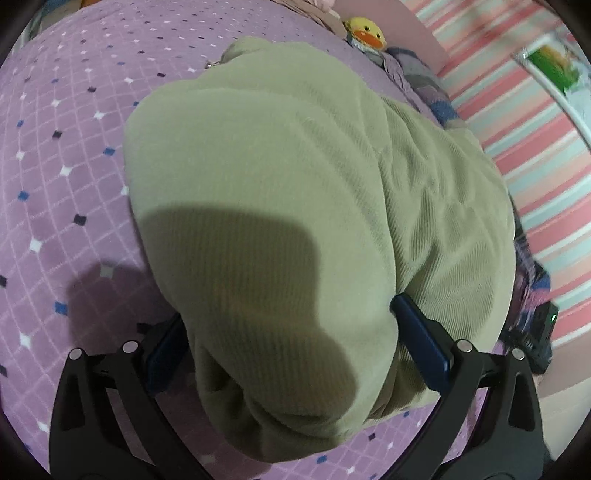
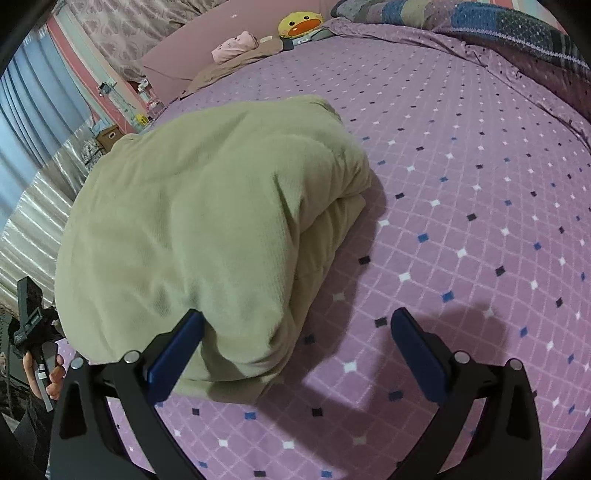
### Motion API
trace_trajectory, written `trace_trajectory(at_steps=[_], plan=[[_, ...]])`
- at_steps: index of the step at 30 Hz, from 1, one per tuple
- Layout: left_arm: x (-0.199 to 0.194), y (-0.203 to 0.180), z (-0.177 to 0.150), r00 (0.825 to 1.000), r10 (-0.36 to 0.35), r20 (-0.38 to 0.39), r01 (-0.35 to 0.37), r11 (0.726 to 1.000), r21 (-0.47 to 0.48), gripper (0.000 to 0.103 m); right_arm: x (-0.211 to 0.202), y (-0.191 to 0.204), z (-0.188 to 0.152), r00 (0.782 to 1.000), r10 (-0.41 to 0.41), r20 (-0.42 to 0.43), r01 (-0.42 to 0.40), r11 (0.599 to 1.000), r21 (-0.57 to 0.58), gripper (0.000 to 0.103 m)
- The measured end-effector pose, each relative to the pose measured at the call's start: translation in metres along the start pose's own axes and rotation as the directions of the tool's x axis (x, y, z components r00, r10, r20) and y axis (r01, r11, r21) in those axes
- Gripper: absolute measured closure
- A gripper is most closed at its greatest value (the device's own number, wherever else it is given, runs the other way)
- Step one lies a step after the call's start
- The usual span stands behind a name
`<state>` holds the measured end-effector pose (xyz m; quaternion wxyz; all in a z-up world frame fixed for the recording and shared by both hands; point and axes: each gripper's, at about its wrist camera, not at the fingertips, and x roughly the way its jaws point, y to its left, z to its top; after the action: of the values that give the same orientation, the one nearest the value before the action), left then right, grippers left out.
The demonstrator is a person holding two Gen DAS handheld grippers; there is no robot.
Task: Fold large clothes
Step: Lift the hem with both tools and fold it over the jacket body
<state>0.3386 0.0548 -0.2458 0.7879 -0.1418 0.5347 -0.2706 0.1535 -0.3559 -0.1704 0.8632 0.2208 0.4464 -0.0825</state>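
Observation:
An olive-green ribbed garment point(image 1: 295, 177) lies folded into a thick bundle on the purple diamond-patterned bed point(image 1: 62, 155). My left gripper point(image 1: 288, 310) is open, its blue pads wide apart on either side of the bundle's near end; the fabric bulges between them and hides the left fingertip. In the right wrist view the same garment point(image 2: 199, 206) sits left of centre. My right gripper point(image 2: 297, 317) is open above the bed point(image 2: 461, 221); its left pad point(image 2: 177, 350) touches the bundle's near corner, while its right pad stands over bare sheet.
A yellow duck plush point(image 2: 299, 24) and a pink soft item point(image 2: 234, 46) lie by the headboard. A dark patchwork quilt point(image 2: 498, 26) is heaped at the far right. A hand point(image 2: 51, 373) holds the other gripper at the bed's left edge. The wall point(image 1: 517, 122) is striped.

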Motion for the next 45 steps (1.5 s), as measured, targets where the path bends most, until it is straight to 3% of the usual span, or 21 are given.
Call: trace_trajectory(at_steps=[3, 9, 12, 18, 22, 26, 30, 36, 45], plan=[[-0.004, -0.005, 0.002, 0.999, 0.042, -0.001, -0.042, 0.999, 0.027, 0.003, 0.0, -0.003, -0.003, 0.999, 0.037, 0.003, -0.037, 0.999, 0.008, 0.002], [-0.007, -0.005, 0.005, 0.999, 0.05, -0.009, -0.05, 0.998, 0.023, 0.003, 0.022, 0.0, -0.008, 0.992, 0.121, -0.025, -0.121, 0.993, -0.011, 0.002], [-0.007, -0.004, 0.007, 0.998, 0.057, -0.019, -0.056, 0.998, 0.03, 0.003, 0.043, -0.007, -0.002, 0.977, 0.211, -0.034, -0.21, 0.977, 0.034, 0.001], [0.002, -0.015, 0.021, 0.997, 0.074, -0.022, -0.073, 0.997, 0.033, 0.003, 0.059, 0.006, 0.008, 0.965, 0.259, -0.037, -0.259, 0.966, -0.001, 0.001], [0.002, -0.029, 0.023, 0.993, 0.115, -0.006, -0.114, 0.993, 0.042, 0.003, 0.063, 0.019, 0.015, 0.966, 0.252, -0.05, -0.253, 0.967, -0.014, 0.002], [-0.003, -0.039, 0.023, 0.988, 0.153, 0.014, -0.153, 0.986, 0.059, 0.01, 0.062, 0.032, 0.025, 0.975, 0.215, -0.05, -0.217, 0.975, -0.037, 0.018], [-0.002, -0.044, 0.024, 0.984, 0.18, 0.018, -0.181, 0.981, 0.064, 0.012, 0.061, 0.047, 0.029, 0.986, 0.151, -0.065, -0.155, 0.987, -0.052, 0.026], [-0.002, -0.044, 0.024, 0.98, 0.199, 0.024, -0.2, 0.978, 0.053, 0.013, 0.065, 0.073, 0.034, 0.996, 0.041, -0.075, -0.046, 0.996, -0.072, 0.031], [-0.003, -0.047, 0.021, 0.977, 0.211, 0.021, -0.212, 0.976, 0.059, 0.017, 0.062, 0.06, 0.03, 0.995, 0.052, -0.085, -0.056, 0.997, -0.045, 0.034]])
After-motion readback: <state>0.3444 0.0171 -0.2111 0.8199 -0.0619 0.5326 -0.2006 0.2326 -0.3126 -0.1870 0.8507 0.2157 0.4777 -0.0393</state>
